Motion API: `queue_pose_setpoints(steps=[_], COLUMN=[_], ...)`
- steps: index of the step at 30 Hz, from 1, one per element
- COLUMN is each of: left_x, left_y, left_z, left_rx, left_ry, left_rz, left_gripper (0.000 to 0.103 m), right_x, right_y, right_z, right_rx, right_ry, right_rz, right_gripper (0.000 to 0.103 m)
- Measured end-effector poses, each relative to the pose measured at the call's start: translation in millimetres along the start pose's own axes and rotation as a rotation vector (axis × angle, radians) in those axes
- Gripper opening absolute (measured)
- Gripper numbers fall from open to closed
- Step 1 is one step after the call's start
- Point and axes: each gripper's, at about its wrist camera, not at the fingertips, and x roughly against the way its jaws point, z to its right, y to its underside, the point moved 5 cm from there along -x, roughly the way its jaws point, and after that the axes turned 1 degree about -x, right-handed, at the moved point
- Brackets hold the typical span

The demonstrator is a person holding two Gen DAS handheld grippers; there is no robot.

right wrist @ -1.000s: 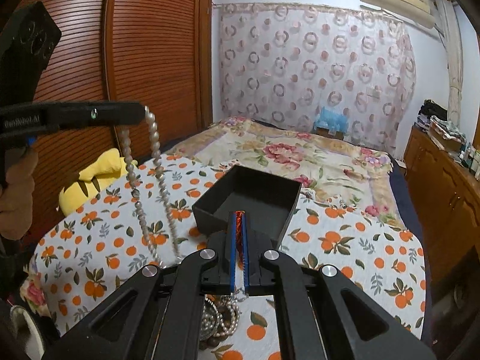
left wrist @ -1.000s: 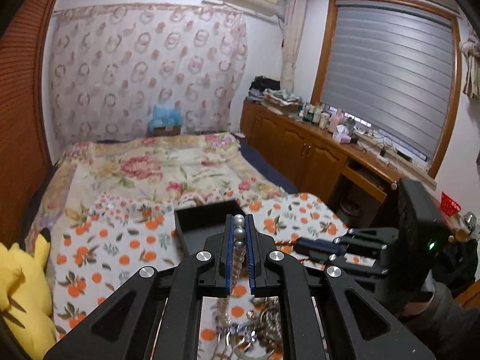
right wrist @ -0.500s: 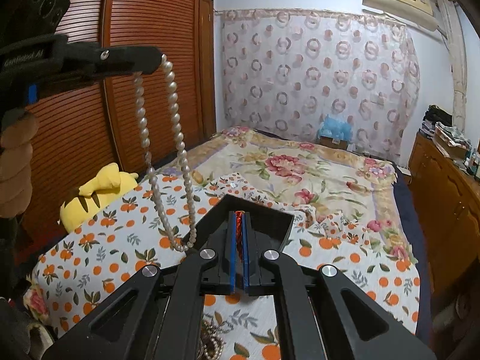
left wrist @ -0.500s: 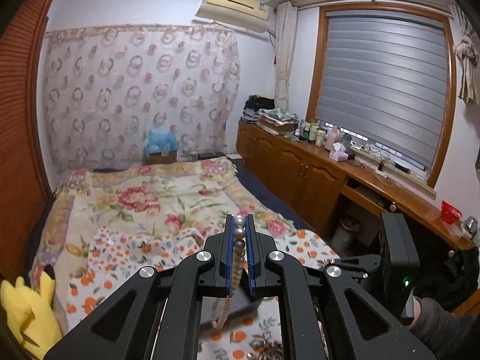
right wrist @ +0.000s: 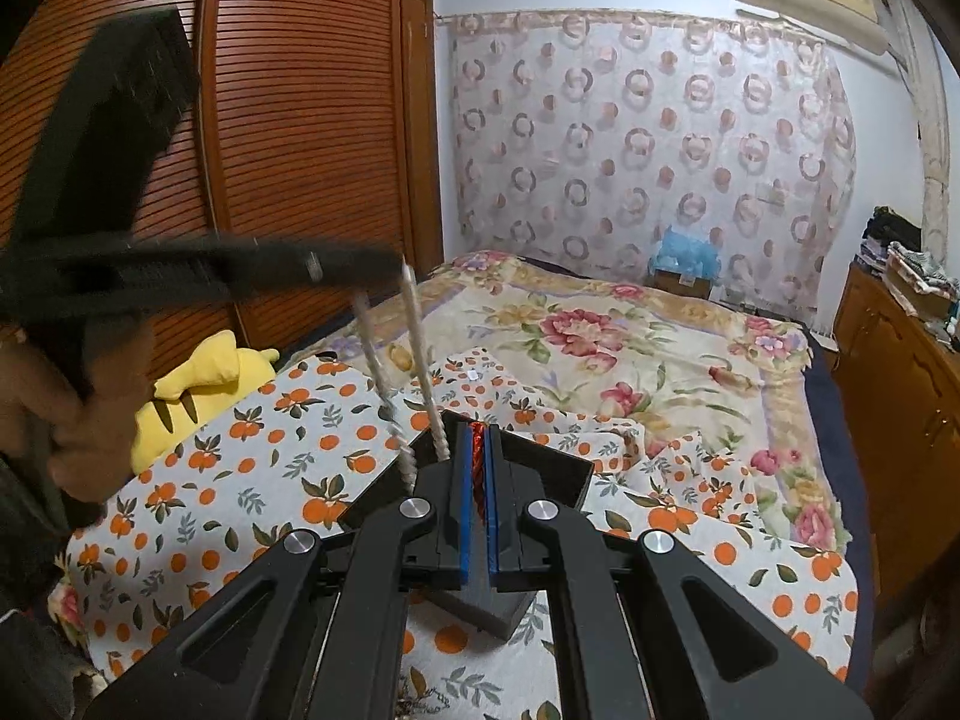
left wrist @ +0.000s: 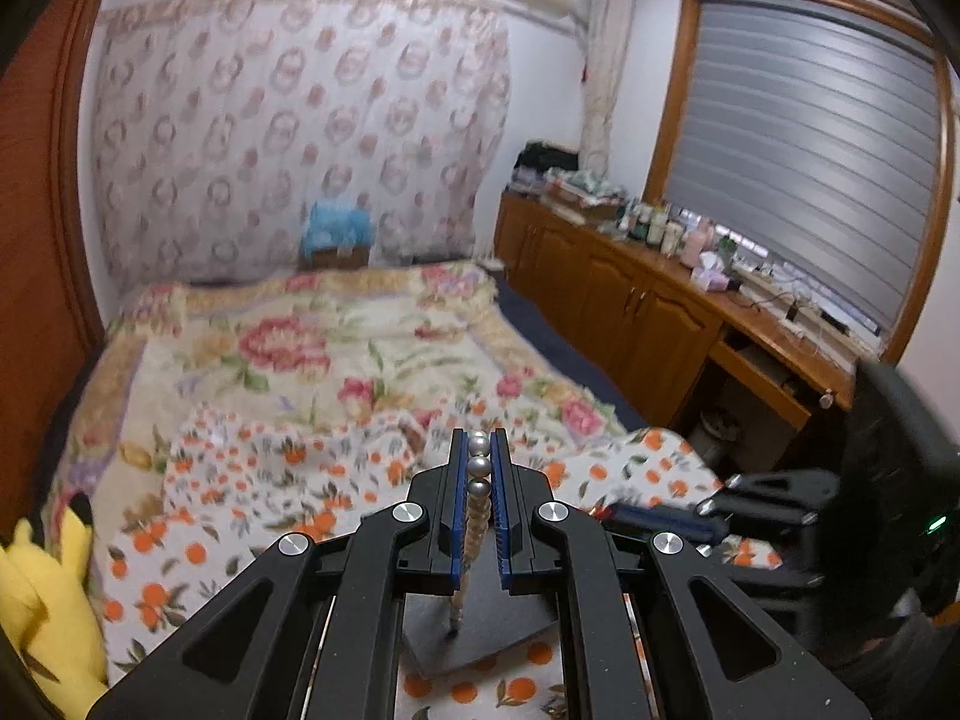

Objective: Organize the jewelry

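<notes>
Above the black box (right wrist: 564, 474), left fingers (left wrist: 459, 516) pinch pearls (left wrist: 478, 468); right fingers (right wrist: 495, 510) pinch a red strand (right wrist: 478, 468).

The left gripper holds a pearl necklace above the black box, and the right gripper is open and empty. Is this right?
Not quite. The right gripper is shut on a red string, as the right wrist view shows. The left gripper does hold the pearl necklace above the black box.

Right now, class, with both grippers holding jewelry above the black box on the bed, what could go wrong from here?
1. The pearl necklace hangs in a long, motion-blurred loop from the left gripper; it may swing and land outside the black box.
2. Only a few beads sit between the jaws, so the strand might slip.
3. The right gripper, pinching a red piece, is close by; the loop could snag it.
</notes>
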Motion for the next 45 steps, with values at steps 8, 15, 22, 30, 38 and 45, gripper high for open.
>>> queue_pose_setpoints(steps=[8,15,22,30,38,45], left_x=[-37,-22,-7,7,25,44], left_y=[42,71,105,136,155,175], left_z=[-23,-37,-41,-34,-22,-3], left_rx=[0.048,0.078,0.084,0.083,0.064,0.037], left_ry=[-0.036,-0.084,-0.116,-0.133,-0.14,-0.112], left_rz=[-0.098,-0.099,-0.123,-0.145,-0.146,-0.132], left_gripper=[0.015,0.032,0.037,0.042,0.046,0.055], right_x=[-41,-77,-98,-92,-59,-18], right_y=[4,8,20,24,39,67], right_z=[3,-1,-4,0,-6,-21], right_rx=[-0.008,0.026,0.033,0.015,0.006,0.0], right_ry=[-0.027,-0.017,-0.011,0.011,0.034,0.047], right_rz=[-0.045,-0.097,-0.146,-0.139,-0.112,-0.096], right_gripper=[0.004,0.004,0.005,0.03,0.03,0.03])
